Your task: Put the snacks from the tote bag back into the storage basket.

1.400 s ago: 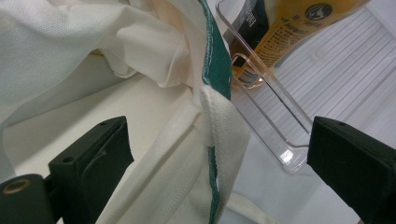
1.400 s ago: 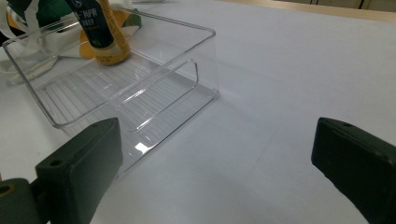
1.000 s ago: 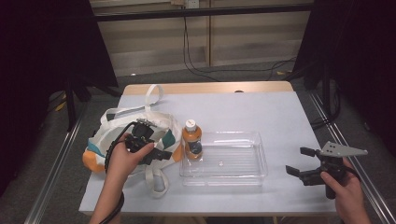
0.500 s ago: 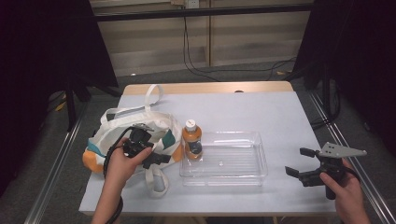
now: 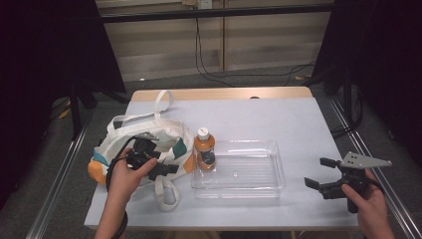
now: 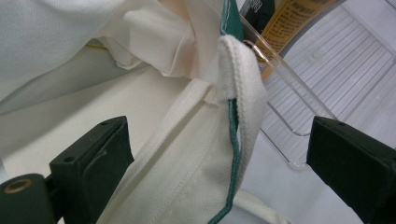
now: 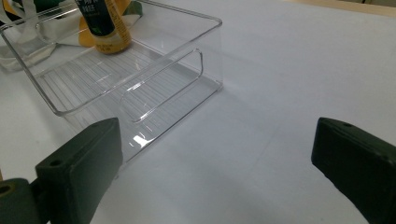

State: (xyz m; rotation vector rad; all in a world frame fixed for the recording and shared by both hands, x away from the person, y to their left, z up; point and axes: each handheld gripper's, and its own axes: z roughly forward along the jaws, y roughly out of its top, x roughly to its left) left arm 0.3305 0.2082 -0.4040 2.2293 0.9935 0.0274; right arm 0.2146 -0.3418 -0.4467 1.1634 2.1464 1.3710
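Your left gripper (image 6: 224, 154) has its jaws spread wide around the bag's (image 5: 149, 134) hemmed edge, beside the clear tray (image 6: 299, 93). Your right gripper (image 5: 324, 173) is spread too, over bare table (image 7: 289, 70) near the tray's end wall, where the bottle (image 5: 205, 148) stands at the far end.

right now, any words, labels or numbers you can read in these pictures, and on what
None can be read.
Orange drink bottle with white cap: its dark and yellow label carries print, too blurred to quote in either gripper view.
White cloth tote bag: no print seen.
Clear plastic tray: no print seen.
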